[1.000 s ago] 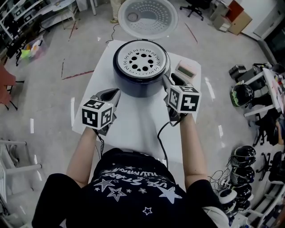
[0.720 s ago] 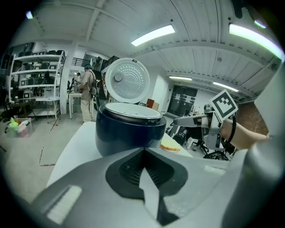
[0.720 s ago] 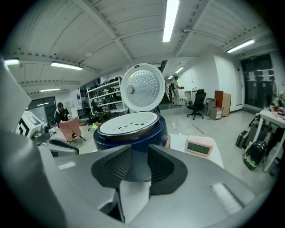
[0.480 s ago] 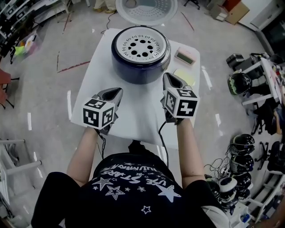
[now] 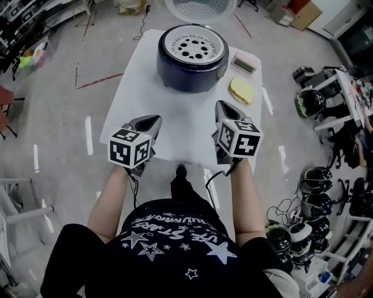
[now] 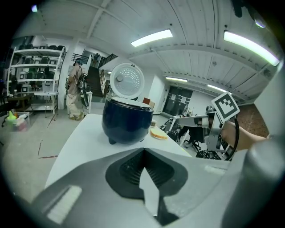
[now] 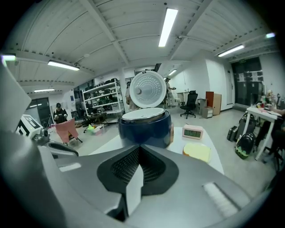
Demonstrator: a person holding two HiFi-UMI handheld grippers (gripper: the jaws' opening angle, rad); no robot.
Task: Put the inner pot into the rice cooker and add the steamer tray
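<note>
The dark blue rice cooker (image 5: pixel 192 64) stands at the far end of the white table (image 5: pixel 175 137). In its mouth rests the white steamer tray (image 5: pixel 193 45) with round holes. Its lid (image 5: pixel 201 7) is tipped open behind it. My left gripper (image 5: pixel 154 119) hangs over the near left part of the table, shut and empty. My right gripper (image 5: pixel 222 105) is level with it on the right, also shut on nothing. Both are well short of the cooker. The cooker (image 6: pixel 127 124) shows ahead of the left gripper (image 6: pixel 143 150), and the cooker (image 7: pixel 144 127) ahead of the right gripper (image 7: pixel 139 147).
A small digital clock (image 5: pixel 243 62) and a yellow pad (image 5: pixel 243 89) lie right of the cooker. Helmets and cables (image 5: pixel 312 209) crowd the floor on the right. A person (image 6: pixel 73 91) stands by shelves far off in the left gripper view.
Both grippers have drawn back from the cooker toward the table's near edge. The cooker now sits farther up in the head view; clock and yellow pad are uncovered.
</note>
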